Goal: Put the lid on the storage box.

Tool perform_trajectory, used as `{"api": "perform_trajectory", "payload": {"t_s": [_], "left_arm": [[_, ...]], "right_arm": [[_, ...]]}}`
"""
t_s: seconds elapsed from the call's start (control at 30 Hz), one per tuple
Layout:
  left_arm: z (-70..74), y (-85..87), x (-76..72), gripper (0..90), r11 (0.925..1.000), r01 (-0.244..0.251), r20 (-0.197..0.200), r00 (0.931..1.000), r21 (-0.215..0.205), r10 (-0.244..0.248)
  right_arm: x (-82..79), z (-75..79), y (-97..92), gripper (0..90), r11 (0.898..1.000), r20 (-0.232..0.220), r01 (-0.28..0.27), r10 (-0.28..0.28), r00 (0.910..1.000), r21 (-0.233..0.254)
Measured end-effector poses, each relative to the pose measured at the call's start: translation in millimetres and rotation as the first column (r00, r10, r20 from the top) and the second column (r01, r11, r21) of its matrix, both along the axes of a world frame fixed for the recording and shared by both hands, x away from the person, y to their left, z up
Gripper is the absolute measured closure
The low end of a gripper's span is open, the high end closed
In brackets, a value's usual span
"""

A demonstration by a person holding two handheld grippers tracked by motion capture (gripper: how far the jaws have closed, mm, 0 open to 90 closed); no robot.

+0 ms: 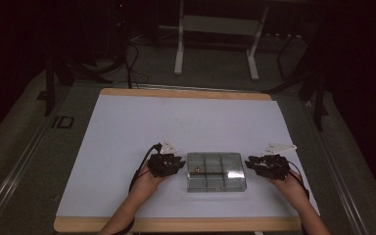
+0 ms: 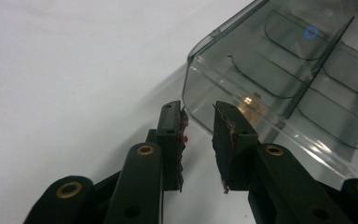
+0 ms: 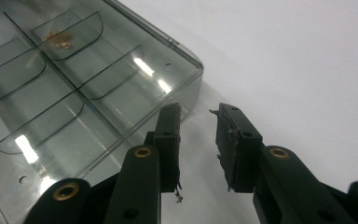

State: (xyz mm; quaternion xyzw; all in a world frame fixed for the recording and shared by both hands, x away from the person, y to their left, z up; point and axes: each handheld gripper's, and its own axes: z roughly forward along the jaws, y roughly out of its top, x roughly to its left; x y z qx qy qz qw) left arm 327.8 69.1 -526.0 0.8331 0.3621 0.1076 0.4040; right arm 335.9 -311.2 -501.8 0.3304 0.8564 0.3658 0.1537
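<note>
A clear lidded box [image 1: 216,171] with several compartments lies on the white mat near the table's front. A small golden item [image 1: 196,169] sits in its left rear compartment. My left gripper [image 1: 179,164] rests just left of the box, pointing at its left side. In the left gripper view the left gripper [image 2: 199,115] stands open with a narrow gap, nothing between the jaws, right at the box's corner [image 2: 284,79]. My right gripper [image 1: 250,164] is at the box's right side. In the right gripper view the right gripper [image 3: 199,116] is likewise open beside the box [image 3: 74,88], golden item [image 3: 58,39] far off.
The white mat [image 1: 176,122] covers a wooden-edged table [image 1: 176,224]. Both forearms come in from the bottom edge. Behind the table stand white frame legs [image 1: 178,49] and cables on a dark floor.
</note>
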Motion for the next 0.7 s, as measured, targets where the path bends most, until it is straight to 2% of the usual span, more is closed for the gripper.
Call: {"api": "perform_trajectory", "payload": {"t_s": [0.17,0.3,0.4,0.47,0.53,0.63,0.67,0.7], "left_arm": [[1.7,1.4,-0.5,72.0,1.0,-0.003,0.001,1.0,0.004,0.003],[4.3,3.2,-0.7,66.2,1.0,-0.009,0.005,0.9999,0.0,0.009],[5.6,6.0,0.0,55.7,0.9994,-0.026,-0.006,0.9996,-0.022,0.026],[6.1,7.7,0.3,43.4,0.9988,-0.036,-0.013,0.9993,-0.033,0.036],[6.0,10.2,0.4,31.9,0.9987,-0.019,-0.013,0.9997,-0.047,0.019],[4.5,10.3,1.2,21.8,0.9995,-0.012,-0.029,0.9995,-0.03,0.011],[3.6,9.8,0.9,16.3,0.9997,-0.015,-0.025,0.9996,-0.019,0.014],[3.1,10.0,0.9,14.8,0.9998,-0.015,-0.022,0.9997,-0.016,0.015]], "right_arm": [[-0.1,2.9,-4.1,67.5,1.0,0.013,0.005,-0.005,0.9999,0.0],[-0.8,2.1,-6.5,61.5,1.0,0.013,0.007,-0.007,0.9999,-0.007],[-1.2,0.9,-9.5,52.0,1.0,0.011,0.011,-0.011,0.9999,-0.006],[-1.6,0.7,-12.0,46.5,1.0,0.012,0.02,-0.02,0.9997,0.002],[-1.8,1.0,-13.9,41.3,1.0,0.017,0.028,-0.028,0.9994,0.002],[-2.0,2.6,-17.5,33.6,0.999,0.021,0.041,-0.042,0.9989,0.023],[-2.2,3.2,-18.4,30.0,0.999,0.026,0.043,-0.044,0.9987,0.031],[-2.6,3.9,-19.4,28.5,0.998,0.031,0.037,-0.039,0.9988,0.045]]}}
